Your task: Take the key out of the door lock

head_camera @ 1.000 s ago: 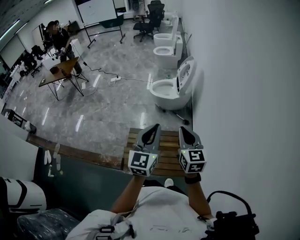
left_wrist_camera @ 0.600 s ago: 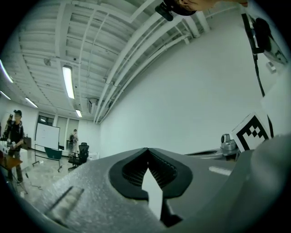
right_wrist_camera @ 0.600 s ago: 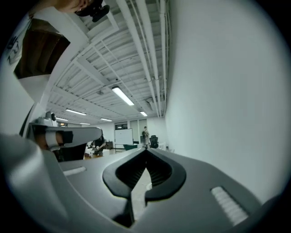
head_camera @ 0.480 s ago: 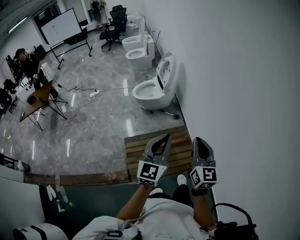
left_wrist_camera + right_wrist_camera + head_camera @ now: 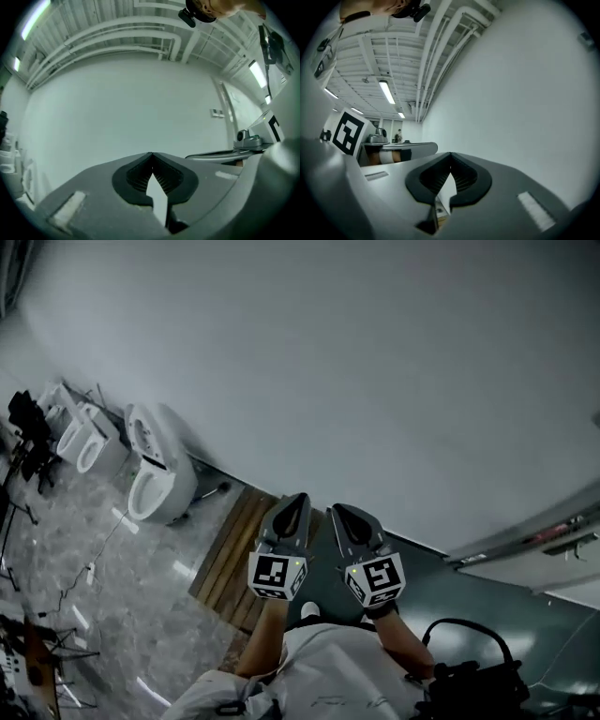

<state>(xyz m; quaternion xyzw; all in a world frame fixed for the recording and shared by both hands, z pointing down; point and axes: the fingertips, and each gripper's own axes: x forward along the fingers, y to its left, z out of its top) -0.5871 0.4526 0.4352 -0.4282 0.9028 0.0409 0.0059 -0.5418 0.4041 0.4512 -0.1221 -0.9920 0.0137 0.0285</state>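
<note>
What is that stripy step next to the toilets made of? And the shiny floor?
The step looks like matte brown wood: parallel slats with dark gaps. The floor seems polished stone or tile, going by its grey veining and bright reflections.

A glossy grey marbled floor [image 5: 141, 624] is seen at the lower left, bounded by a white wall. A white toilet [image 5: 169, 482] with its lid raised is set on it against that wall, and two more toilets [image 5: 82, 444] are lined up beyond. A slatted wooden platform [image 5: 230, 563] is laid just beside the nearest toilet. A thin cable [image 5: 105, 542] is trailed across the floor.
</note>
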